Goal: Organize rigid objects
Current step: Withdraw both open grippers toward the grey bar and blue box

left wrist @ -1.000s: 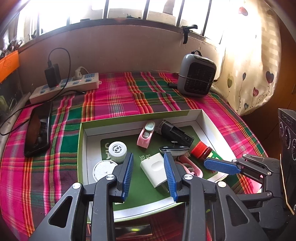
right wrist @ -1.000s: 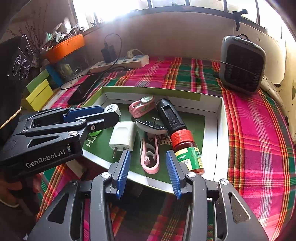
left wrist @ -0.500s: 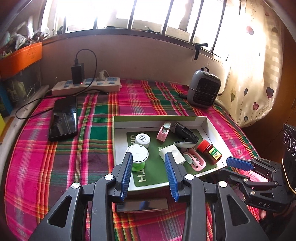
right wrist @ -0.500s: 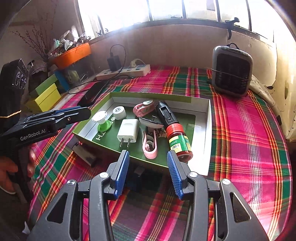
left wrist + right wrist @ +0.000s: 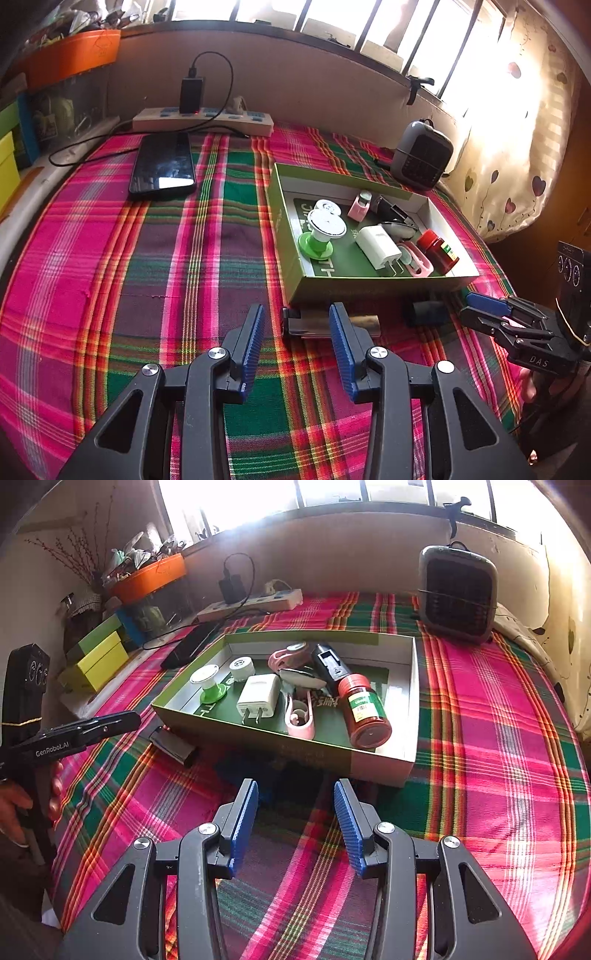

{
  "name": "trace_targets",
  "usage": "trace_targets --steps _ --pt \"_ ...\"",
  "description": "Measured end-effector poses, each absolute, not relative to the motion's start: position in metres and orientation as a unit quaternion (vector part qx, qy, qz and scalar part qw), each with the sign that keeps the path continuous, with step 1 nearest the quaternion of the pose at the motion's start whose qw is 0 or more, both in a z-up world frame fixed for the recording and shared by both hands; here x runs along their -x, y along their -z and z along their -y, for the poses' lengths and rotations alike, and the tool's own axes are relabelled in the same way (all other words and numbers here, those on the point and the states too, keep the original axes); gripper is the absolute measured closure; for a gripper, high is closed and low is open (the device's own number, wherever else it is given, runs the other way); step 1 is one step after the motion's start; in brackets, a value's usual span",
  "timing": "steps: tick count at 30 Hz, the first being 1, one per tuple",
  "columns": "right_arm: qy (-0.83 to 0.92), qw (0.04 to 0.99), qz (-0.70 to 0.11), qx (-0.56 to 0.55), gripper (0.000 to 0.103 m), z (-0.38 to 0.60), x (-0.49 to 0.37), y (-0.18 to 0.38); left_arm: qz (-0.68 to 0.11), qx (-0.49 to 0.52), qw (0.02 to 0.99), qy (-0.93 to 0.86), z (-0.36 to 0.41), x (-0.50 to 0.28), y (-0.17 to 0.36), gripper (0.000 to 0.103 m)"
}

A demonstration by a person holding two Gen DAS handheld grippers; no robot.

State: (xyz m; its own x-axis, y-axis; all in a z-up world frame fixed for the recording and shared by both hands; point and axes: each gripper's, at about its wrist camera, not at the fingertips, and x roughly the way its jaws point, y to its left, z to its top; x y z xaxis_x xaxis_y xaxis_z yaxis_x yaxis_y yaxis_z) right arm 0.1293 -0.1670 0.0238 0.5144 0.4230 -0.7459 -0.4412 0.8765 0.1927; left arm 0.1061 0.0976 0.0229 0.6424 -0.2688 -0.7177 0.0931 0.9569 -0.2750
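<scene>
A: Rigid objects are being kept in the green tray (image 5: 380, 766) on the plaid tabletop (image 5: 147, 266): white charger (image 5: 258, 696), red bottle (image 5: 364, 710) lying on its side, pink clip (image 5: 301, 716), green-based white cap (image 5: 207, 681), black device (image 5: 328, 661).

B: Fingers?

A: Left gripper (image 5: 295, 345) is being held spread apart, nothing grasped, near the tray's front wall. Right gripper (image 5: 295, 825) is likewise being held released and empty.

B: Anything outside the tray?

A: A flat dark-and-silver item (image 5: 321, 325) is being seen just beside the tray's front edge, with a small dark block (image 5: 424, 313) near it. Phone (image 5: 162, 166), power strip (image 5: 203, 120) and grey heater (image 5: 458, 594) are being left further back.
</scene>
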Motion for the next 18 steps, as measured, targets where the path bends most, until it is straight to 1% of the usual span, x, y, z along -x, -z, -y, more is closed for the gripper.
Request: trace_targets --steps 7,18 --pt "-0.259 0.867 -0.424 0.025 0.059 0.150 -0.131 -0.021 -0.428 0.146 0.883 0.126 -0.100 -0.116 -0.007 0.068" --pt "-0.248 0.869 -0.428 0.022 0.059 0.146 -0.134 -0.018 -0.437 0.126 0.870 0.192 -0.070 -0.103 -0.005 0.068"
